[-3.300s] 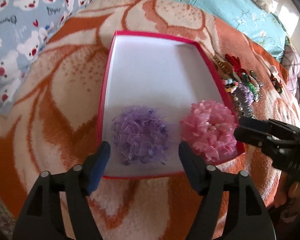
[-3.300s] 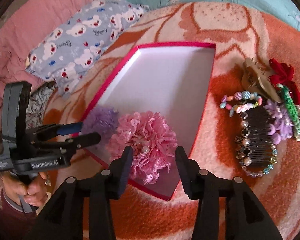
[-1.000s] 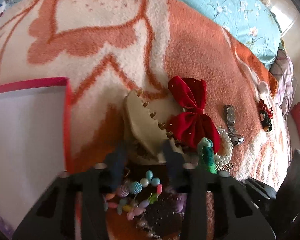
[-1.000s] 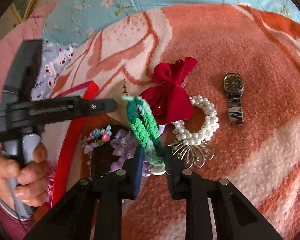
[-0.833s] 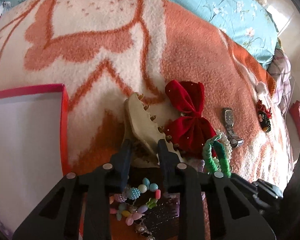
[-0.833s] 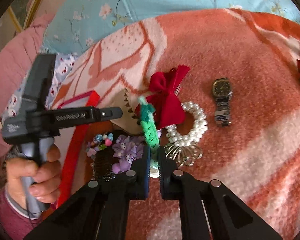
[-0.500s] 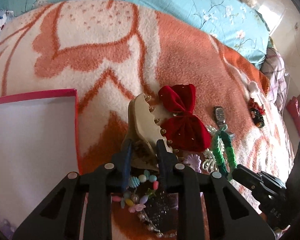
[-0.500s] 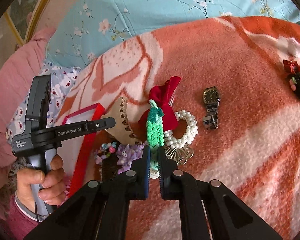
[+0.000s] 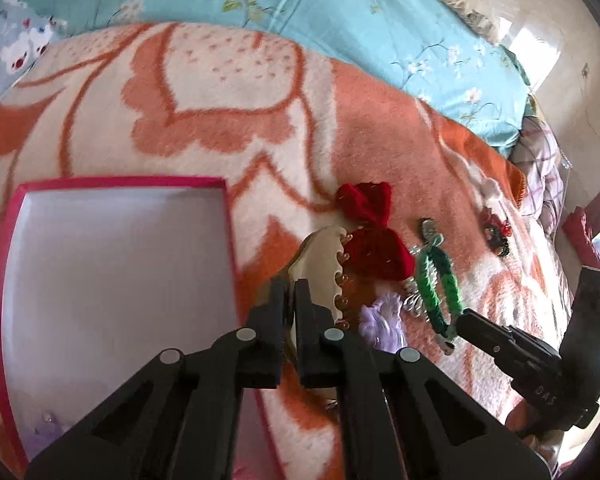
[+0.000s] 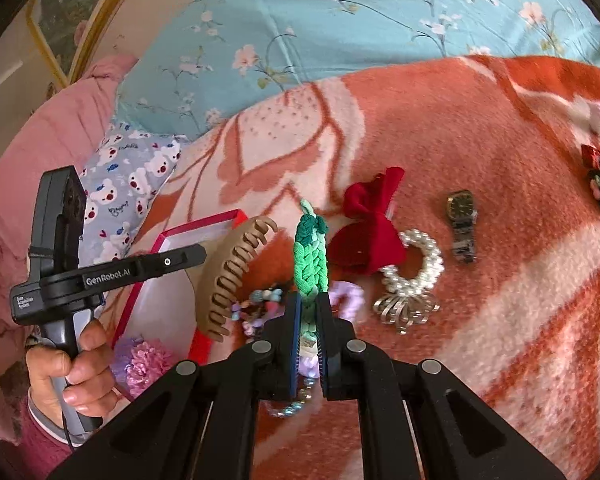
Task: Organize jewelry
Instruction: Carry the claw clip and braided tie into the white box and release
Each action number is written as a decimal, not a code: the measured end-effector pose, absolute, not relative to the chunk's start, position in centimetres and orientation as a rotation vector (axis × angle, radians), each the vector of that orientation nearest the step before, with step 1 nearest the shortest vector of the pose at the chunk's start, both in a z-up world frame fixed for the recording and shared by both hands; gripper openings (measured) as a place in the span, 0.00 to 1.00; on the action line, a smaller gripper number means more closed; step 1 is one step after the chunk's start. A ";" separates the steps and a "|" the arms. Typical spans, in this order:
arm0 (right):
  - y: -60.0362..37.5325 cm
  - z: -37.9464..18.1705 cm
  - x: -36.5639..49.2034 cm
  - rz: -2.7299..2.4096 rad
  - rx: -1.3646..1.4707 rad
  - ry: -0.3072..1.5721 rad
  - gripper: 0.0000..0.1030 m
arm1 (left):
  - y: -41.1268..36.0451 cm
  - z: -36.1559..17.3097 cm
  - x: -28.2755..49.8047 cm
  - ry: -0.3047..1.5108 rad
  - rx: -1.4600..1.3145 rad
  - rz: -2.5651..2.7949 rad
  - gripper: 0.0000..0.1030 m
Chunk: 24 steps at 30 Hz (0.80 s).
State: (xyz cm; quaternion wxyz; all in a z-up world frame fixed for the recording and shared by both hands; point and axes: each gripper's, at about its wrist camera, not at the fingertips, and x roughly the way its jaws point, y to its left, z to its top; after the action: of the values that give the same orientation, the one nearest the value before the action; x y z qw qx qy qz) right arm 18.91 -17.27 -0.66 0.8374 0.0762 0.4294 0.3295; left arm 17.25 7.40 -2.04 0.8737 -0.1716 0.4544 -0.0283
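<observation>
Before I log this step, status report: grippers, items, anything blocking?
Left gripper shut on claw clip. Right gripper shut on green braid. Both lifted off blanket. Box floor mostly bare, nothing blocking.

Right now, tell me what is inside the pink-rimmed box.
Inside the box, the right wrist view shows a pink flower and a purple flower at its near end. The left gripper and beige claw clip hide part of the floor.
</observation>
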 end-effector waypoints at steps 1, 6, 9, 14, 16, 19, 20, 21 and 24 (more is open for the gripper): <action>-16.9 -0.7 18.7 0.701 0.160 0.912 0.06 | 7.6 -2.1 17.1 0.949 -0.366 -0.060 0.03; -15.5 -0.5 17.9 0.724 0.138 0.910 0.06 | 8.4 -1.1 15.7 0.912 -0.361 -0.047 0.03; -14.6 0.0 17.7 0.741 0.134 0.903 0.06 | 9.3 -0.3 14.9 0.889 -0.360 -0.033 0.03; -12.4 0.6 17.2 0.787 0.123 0.895 0.06 | 12.1 0.2 13.5 0.870 -0.371 0.017 0.03; -11.2 0.6 17.0 0.808 0.115 0.895 0.06 | 13.4 0.0 12.9 0.868 -0.380 0.042 0.03; -8.7 0.5 16.8 0.845 0.105 0.902 0.06 | 15.7 -0.3 12.1 0.867 -0.396 0.081 0.03; -8.0 0.4 16.7 0.857 0.100 0.903 0.06 | 16.2 -0.3 12.0 0.865 -0.400 0.092 0.03; -7.1 0.4 16.7 0.868 0.095 0.904 0.06 | 16.9 -0.4 11.8 0.864 -0.406 0.103 0.03; -4.5 0.1 16.6 0.893 0.071 0.909 0.06 | 18.7 -0.6 11.4 0.860 -0.423 0.131 0.03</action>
State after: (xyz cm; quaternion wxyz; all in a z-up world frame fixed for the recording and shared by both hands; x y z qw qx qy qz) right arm 16.62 -4.47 0.05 0.8031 0.0331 0.4244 0.4169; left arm 11.41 18.69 -0.64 0.8853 -0.2035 0.4133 0.0628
